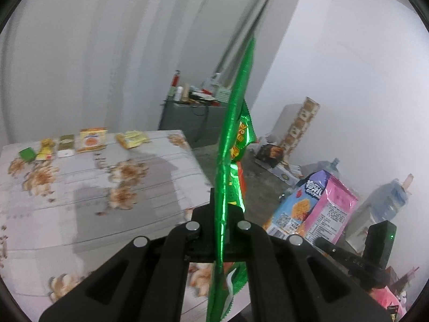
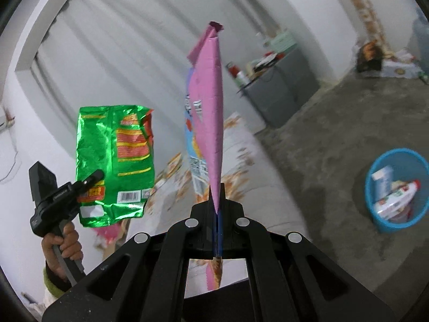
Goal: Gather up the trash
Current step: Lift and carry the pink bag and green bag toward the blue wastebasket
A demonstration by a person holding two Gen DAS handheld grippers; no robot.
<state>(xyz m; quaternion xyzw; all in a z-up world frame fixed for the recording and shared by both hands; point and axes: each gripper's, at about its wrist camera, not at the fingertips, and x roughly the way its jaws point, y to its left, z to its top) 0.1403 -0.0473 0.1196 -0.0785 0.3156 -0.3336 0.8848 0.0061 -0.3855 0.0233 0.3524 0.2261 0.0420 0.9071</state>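
Note:
My left gripper (image 1: 218, 209) is shut on a shiny green snack bag (image 1: 236, 139), held upright and seen edge-on above the table's corner. The same green bag (image 2: 115, 161) shows flat-on in the right wrist view, with the left gripper (image 2: 88, 182) clamping its lower left side. My right gripper (image 2: 215, 204) is shut on a pink and blue snack bag (image 2: 207, 112), held upright and edge-on. That pink bag (image 1: 316, 206) shows at the right in the left wrist view. A blue trash bin (image 2: 396, 190) with packaging inside stands on the floor at the right.
A table with a floral cloth (image 1: 88, 193) carries several small packets (image 1: 91, 139) along its far edge. A grey cabinet (image 1: 190, 118) with clutter stands by the curtain. Boxes (image 1: 270, 153) and water jugs (image 1: 391, 201) line the right wall. The floor is bare concrete (image 2: 321, 145).

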